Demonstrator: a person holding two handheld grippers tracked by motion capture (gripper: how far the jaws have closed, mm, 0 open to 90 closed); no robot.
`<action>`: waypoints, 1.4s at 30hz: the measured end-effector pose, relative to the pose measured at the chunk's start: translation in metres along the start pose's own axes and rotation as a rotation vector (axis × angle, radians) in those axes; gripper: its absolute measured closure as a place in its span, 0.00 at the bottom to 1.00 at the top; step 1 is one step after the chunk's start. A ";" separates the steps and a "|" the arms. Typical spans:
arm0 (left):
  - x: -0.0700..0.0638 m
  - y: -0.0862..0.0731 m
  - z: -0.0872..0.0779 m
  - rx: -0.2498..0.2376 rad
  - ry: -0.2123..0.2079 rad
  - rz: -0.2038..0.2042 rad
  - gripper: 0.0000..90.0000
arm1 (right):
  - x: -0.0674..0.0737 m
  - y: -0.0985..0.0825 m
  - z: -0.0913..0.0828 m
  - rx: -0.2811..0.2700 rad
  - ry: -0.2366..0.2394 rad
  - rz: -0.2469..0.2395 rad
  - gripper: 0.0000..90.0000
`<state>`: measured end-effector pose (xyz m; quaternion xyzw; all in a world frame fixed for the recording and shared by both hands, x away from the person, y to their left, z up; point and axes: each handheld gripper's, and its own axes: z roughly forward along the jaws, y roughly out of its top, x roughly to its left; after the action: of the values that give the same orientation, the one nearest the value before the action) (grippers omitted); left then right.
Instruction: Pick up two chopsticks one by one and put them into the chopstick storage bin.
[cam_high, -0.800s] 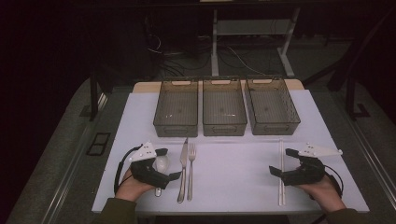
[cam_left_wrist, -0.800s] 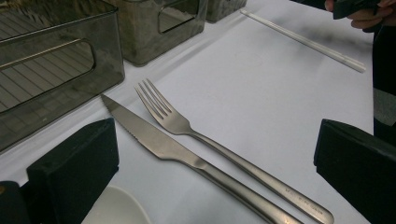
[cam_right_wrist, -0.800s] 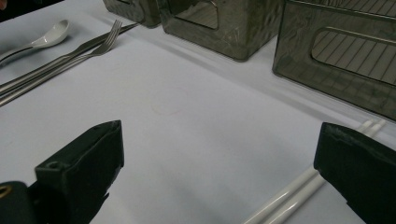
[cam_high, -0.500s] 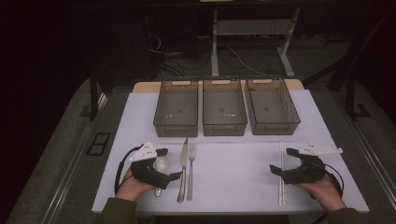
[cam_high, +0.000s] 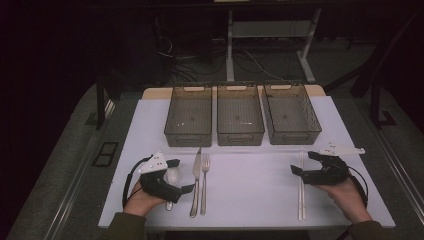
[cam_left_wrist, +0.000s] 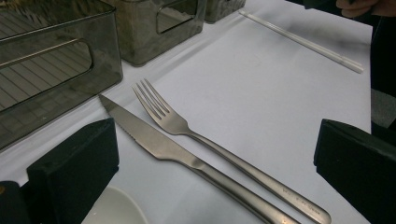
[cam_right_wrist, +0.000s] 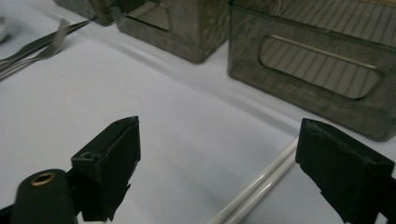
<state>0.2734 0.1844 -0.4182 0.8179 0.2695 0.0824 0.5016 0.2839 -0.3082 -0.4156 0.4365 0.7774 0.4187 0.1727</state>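
Note:
My left gripper (cam_high: 181, 176) rests open at the table's front left, over a white spoon (cam_high: 172, 175). Just right of it lie a steel knife (cam_high: 196, 182) and a fork (cam_high: 204, 182), side by side. In the left gripper view the knife (cam_left_wrist: 177, 154) and fork (cam_left_wrist: 187, 128) lie between the wide black jaws, and the spoon's bowl (cam_left_wrist: 116, 207) shows at the bottom. My right gripper (cam_high: 301, 163) is open at the front right, above a pair of white chopsticks (cam_high: 301, 195). In the right gripper view the chopsticks (cam_right_wrist: 261, 186) lie between the jaws, untouched.
Three smoky transparent bins (cam_high: 188, 121) (cam_high: 240, 120) (cam_high: 291, 119) stand in a row at the back of the white mat (cam_high: 250, 175). All three look empty. The nearest bin wall (cam_right_wrist: 317, 70) stands just beyond the right gripper.

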 end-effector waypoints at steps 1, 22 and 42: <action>0.000 0.000 0.000 -0.001 0.000 0.001 0.00 | -0.002 0.001 0.001 0.002 -0.007 0.005 0.17; 0.000 -0.001 0.001 -0.002 -0.006 -0.003 0.00 | -0.041 0.024 0.045 0.162 -0.127 0.084 0.72; 0.000 -0.001 0.000 0.000 -0.012 -0.001 0.00 | -0.053 0.022 0.061 0.231 -0.147 0.123 0.89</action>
<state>0.2733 0.1843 -0.4191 0.8183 0.2667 0.0772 0.5033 0.3642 -0.3158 -0.4393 0.5298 0.7775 0.3030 0.1519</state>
